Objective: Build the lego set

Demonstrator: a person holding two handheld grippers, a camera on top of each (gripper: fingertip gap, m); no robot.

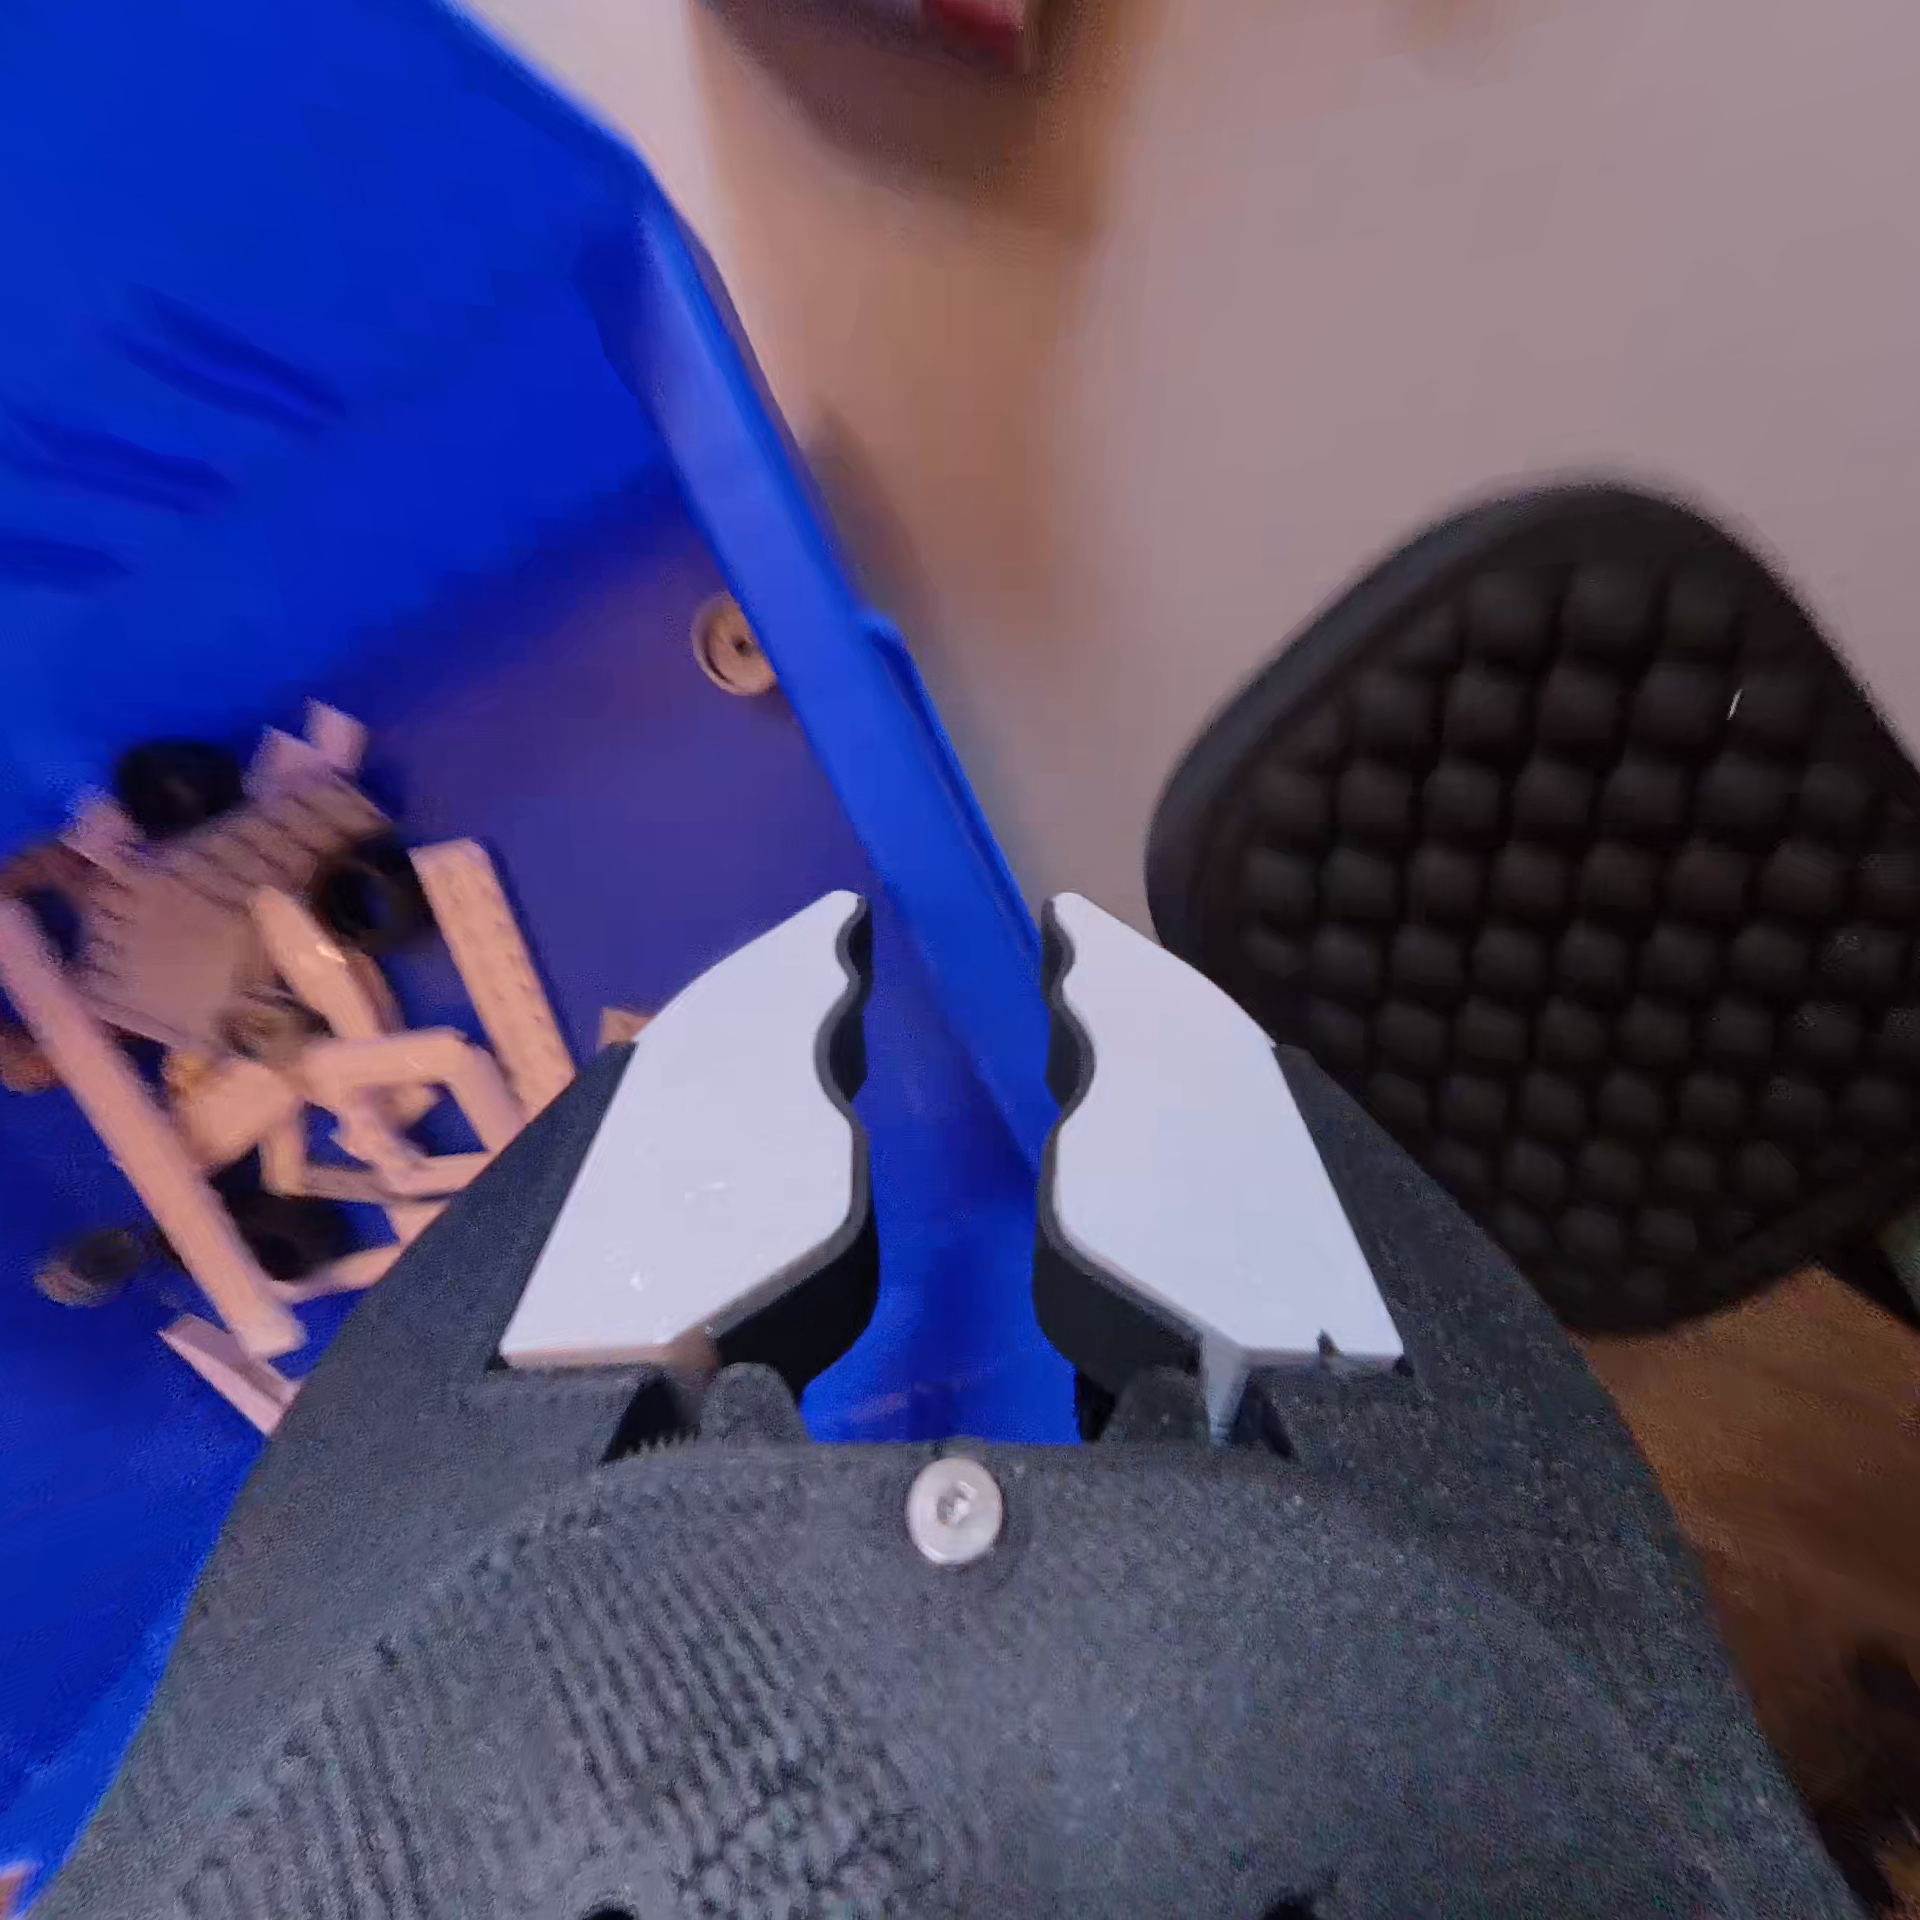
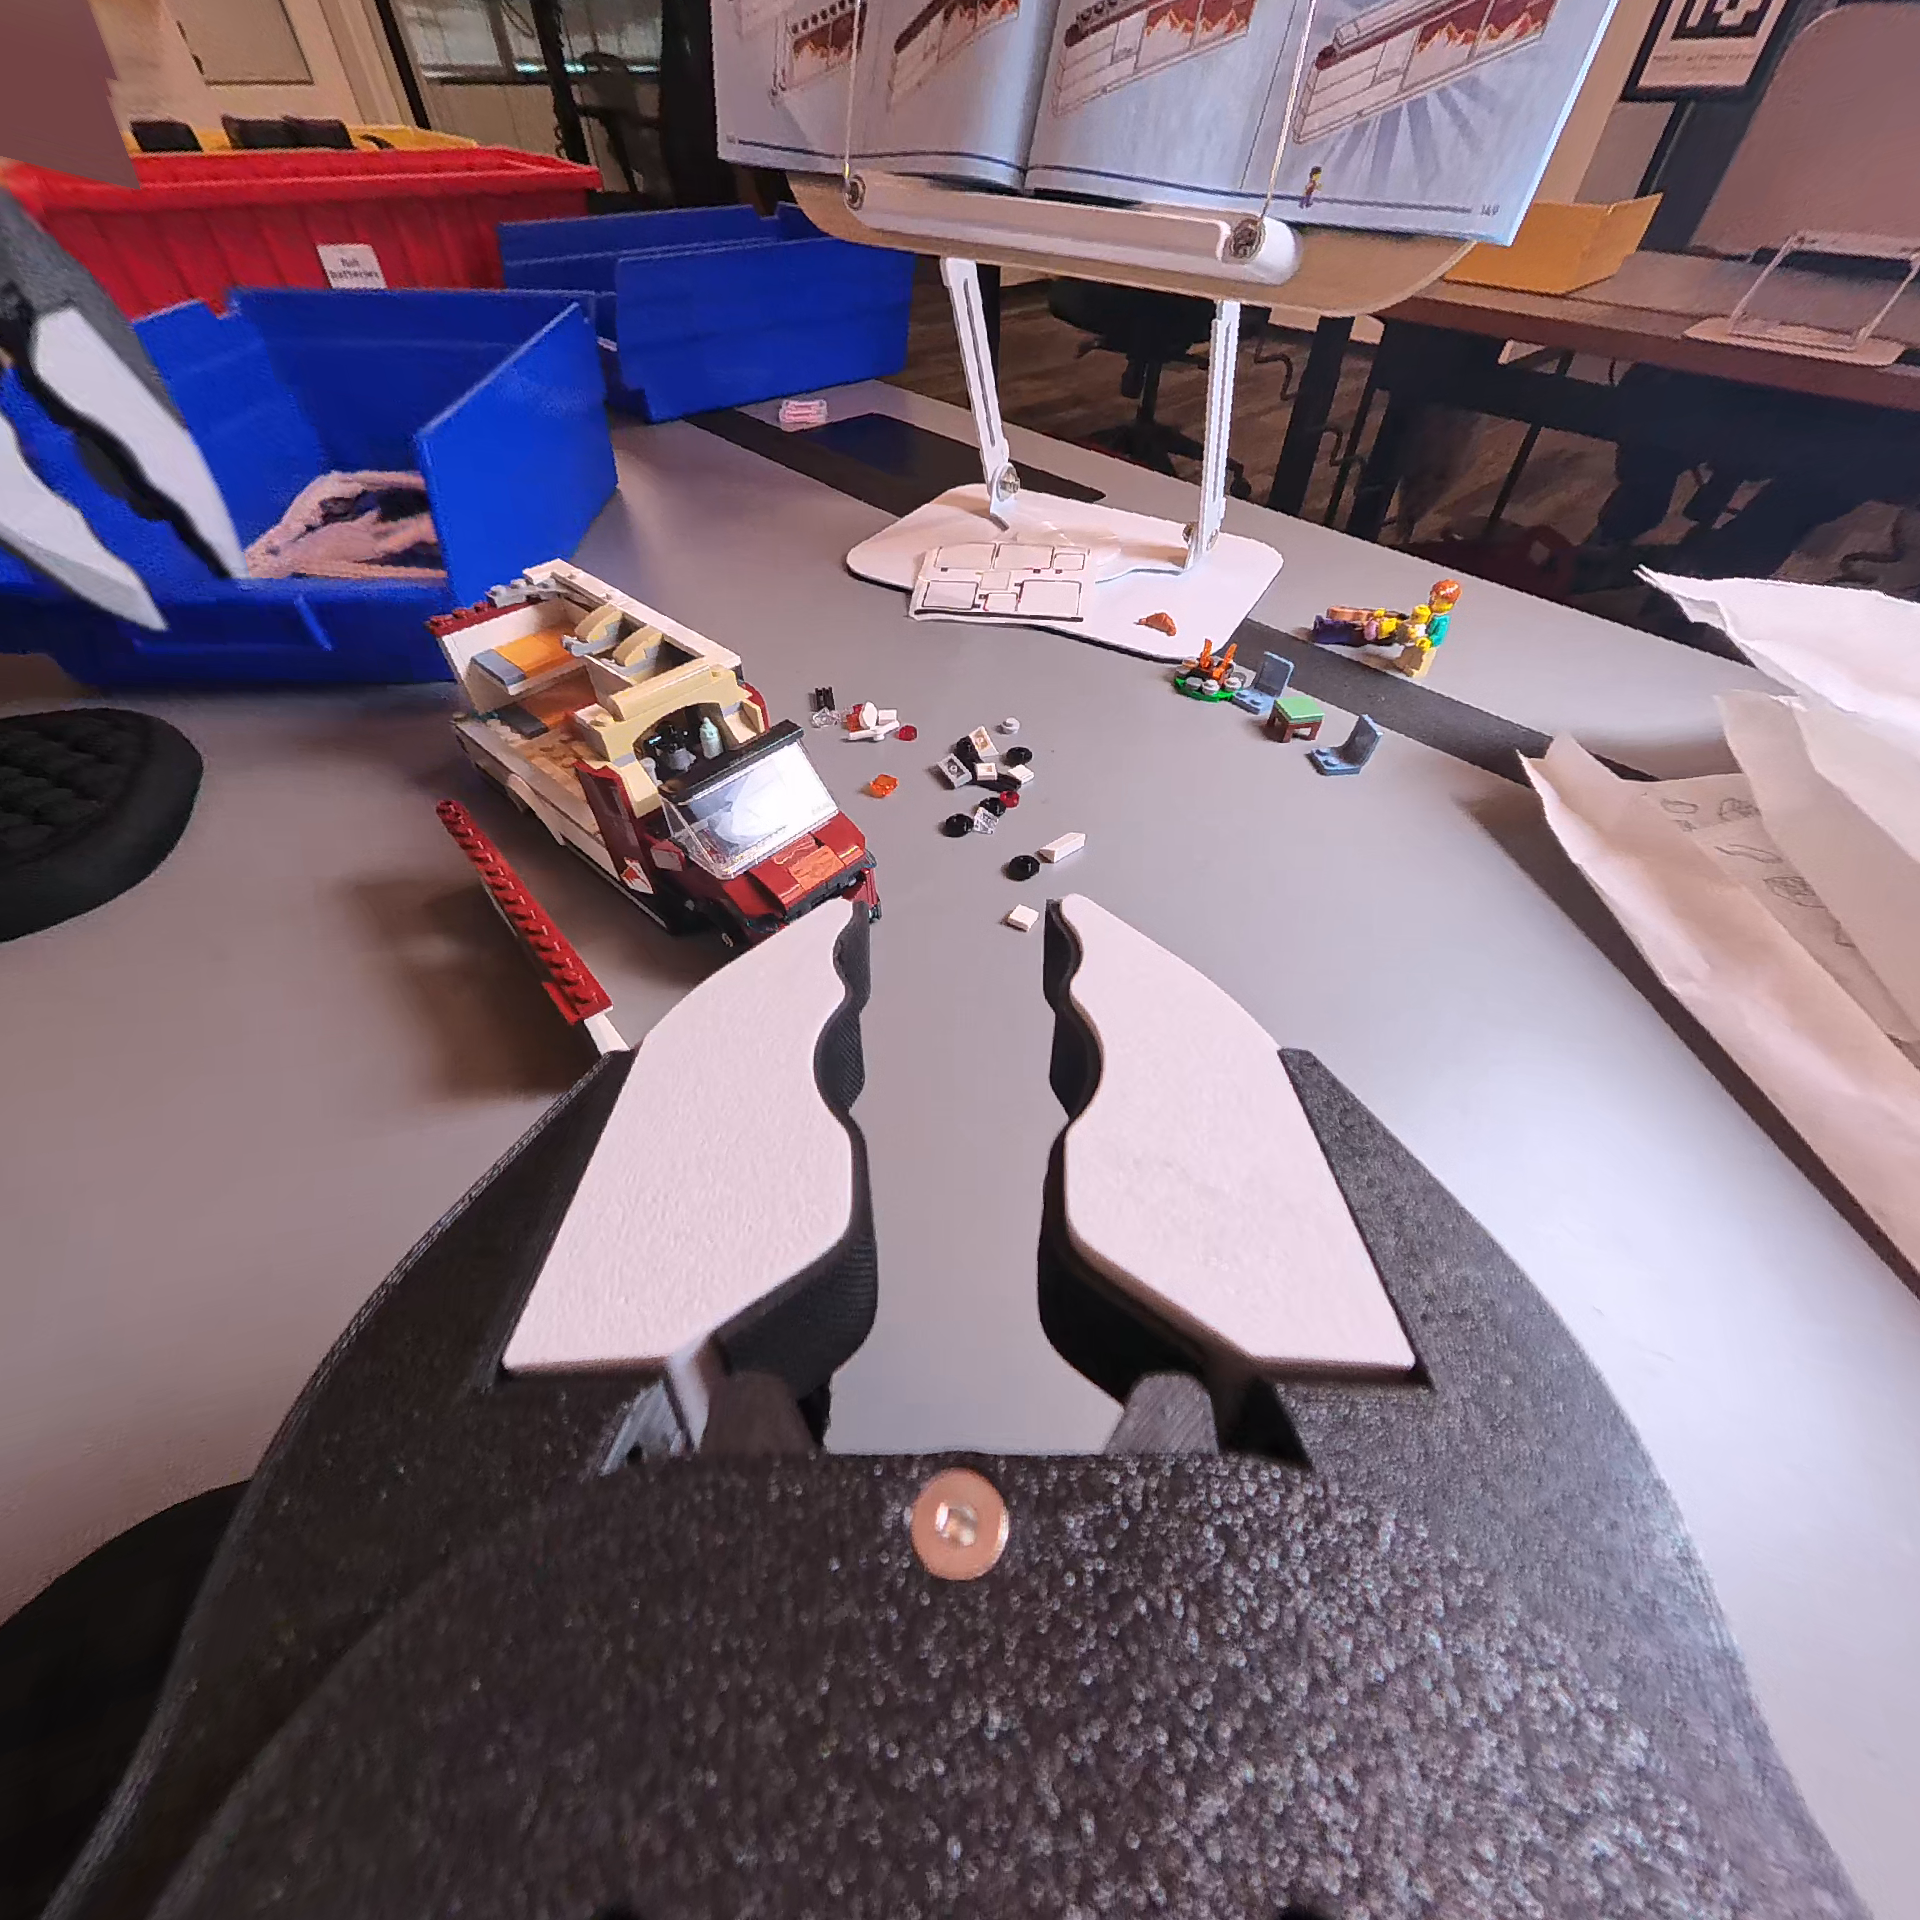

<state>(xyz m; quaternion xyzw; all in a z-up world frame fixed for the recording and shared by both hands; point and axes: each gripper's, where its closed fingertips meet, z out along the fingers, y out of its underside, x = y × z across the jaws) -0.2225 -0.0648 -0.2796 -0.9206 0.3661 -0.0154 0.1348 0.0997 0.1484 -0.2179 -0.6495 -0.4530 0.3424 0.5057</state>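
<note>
Two grippers, one at a blue bin, one over the counter.
Left gripper (image 1: 954, 914) straddles the blue bin (image 1: 810, 665) wall, grip unclear; right gripper (image 2: 956, 914) is half open, holding nothing, toy truck (image 2: 665, 769) just beyond, middle left.

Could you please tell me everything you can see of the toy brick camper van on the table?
The toy brick camper van stands upright on the grey table, its nose angled toward the camera. It looks like plastic bricks: dark red bonnet and cab sides, clear windscreen, white lower body, tan and cream interior. The roof is off, so the seats and an orange-topped bed show. A blue bin stands right behind it, a dark red studded strip lies beside it, and loose small pieces lie to its right. Nothing grips it.
</note>
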